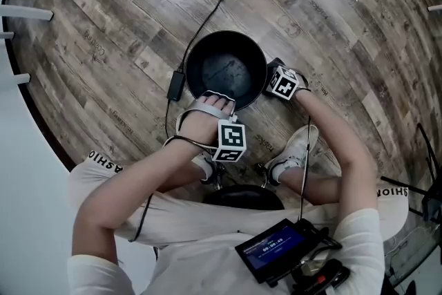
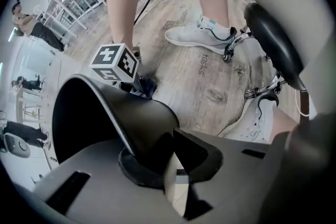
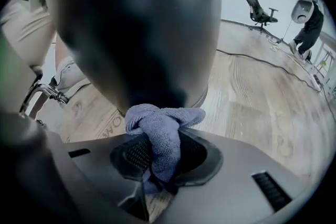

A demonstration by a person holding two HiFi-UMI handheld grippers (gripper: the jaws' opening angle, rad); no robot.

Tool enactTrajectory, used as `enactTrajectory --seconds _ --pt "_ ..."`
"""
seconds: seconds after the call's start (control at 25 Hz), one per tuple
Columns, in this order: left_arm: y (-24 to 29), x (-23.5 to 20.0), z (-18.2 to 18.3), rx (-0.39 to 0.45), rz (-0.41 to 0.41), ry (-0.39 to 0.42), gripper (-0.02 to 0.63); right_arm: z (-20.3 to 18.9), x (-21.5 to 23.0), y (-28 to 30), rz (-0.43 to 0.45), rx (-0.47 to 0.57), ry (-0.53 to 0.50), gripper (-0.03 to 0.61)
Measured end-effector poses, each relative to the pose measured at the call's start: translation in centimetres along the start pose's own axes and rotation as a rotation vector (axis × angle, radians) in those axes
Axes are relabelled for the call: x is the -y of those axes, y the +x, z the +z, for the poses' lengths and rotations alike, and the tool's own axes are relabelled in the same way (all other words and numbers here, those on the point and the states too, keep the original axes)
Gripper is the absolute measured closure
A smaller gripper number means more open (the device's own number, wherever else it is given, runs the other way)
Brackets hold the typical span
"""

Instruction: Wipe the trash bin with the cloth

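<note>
1. Clamps the left gripper (image 2: 169, 160) onto the bin (image 2: 121, 123). Fingers closed on the near rim wall, one inside and one outside, pointing down.
2. Pinches the cloth (image 3: 161, 136) in the right gripper (image 3: 157, 165). Fingers shut tight on the blue fabric, with a bunched knot of it sticking out past the fingertips.
3. Holds that knot up to the bin's dark outer wall, straight ahead of the right fingertips and, in the right gripper view, apparently touching it.
4. Sets the right fingers outside the bin, round the wall from the left fingers and apart from them. Visible from the left gripper view as a cube (image 2: 114, 63) beyond the rim, with a scrap of blue just under it.
5. Has the bin standing mouth-up on the wood floor (image 1: 331, 24), directly below both sets of fingers in the head view. Nothing to make out inside it.
6. Sits on a black stool (image 2: 273, 39) beyond the left fingers, with a white shoe (image 2: 198, 34) flat on the floor past the bin.
7. Has a thin cable (image 1: 221, 0) running across the floor away from the bin, beyond both sets of fingers. Also a small black adapter (image 1: 175, 86) just beside the bin wall, left of the left fingers, and a lit screen (image 1: 273, 249) at the lap.
</note>
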State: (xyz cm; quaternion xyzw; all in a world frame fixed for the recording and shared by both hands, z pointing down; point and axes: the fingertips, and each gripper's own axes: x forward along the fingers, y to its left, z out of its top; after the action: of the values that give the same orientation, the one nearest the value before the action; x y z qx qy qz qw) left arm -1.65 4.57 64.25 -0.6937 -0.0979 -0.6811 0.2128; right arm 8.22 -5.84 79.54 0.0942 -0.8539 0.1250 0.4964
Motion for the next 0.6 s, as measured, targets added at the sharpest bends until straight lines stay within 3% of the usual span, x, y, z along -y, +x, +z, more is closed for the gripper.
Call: enactTrajectory --seconds 0.2,0.24,0.28,0.4,0.48,0.56,0.6 --pt "0.0 0.0 0.1 -0.004 -0.032 -0.015 0.550 -1.2 -1.3 -2.7 -0.009 -0.063 -0.104 0.476" --pt "0.0 0.1 0.1 -0.004 -0.050 -0.014 0.517 -1.0 -1.7 -3.9 -0.010 -0.039 -0.131 0.476" --pt "0.0 0.5 -0.2 -0.008 -0.077 -0.011 0.473 -0.5 -2.3 -5.4 -0.002 0.002 -0.157 0.476" --pt "0.1 2.1 -1.9 -0.054 -0.149 0.040 0.446 2.8 -4.6 -11.2 0.038 0.148 -0.252 0.476" --pt "0.4 2.1 -3.1 -0.097 -0.123 0.107 0.445 5.9 -5.2 -15.3 0.032 0.245 -0.290 0.476" --pt "0.7 1.5 -3.2 -0.108 -0.074 0.153 0.450 9.0 -5.1 -18.8 0.014 0.342 -0.259 0.476" --pt "0.7 1.2 -3.0 -0.101 -0.061 0.159 0.509 10.3 -4.9 -20.0 0.011 0.380 -0.224 0.476"
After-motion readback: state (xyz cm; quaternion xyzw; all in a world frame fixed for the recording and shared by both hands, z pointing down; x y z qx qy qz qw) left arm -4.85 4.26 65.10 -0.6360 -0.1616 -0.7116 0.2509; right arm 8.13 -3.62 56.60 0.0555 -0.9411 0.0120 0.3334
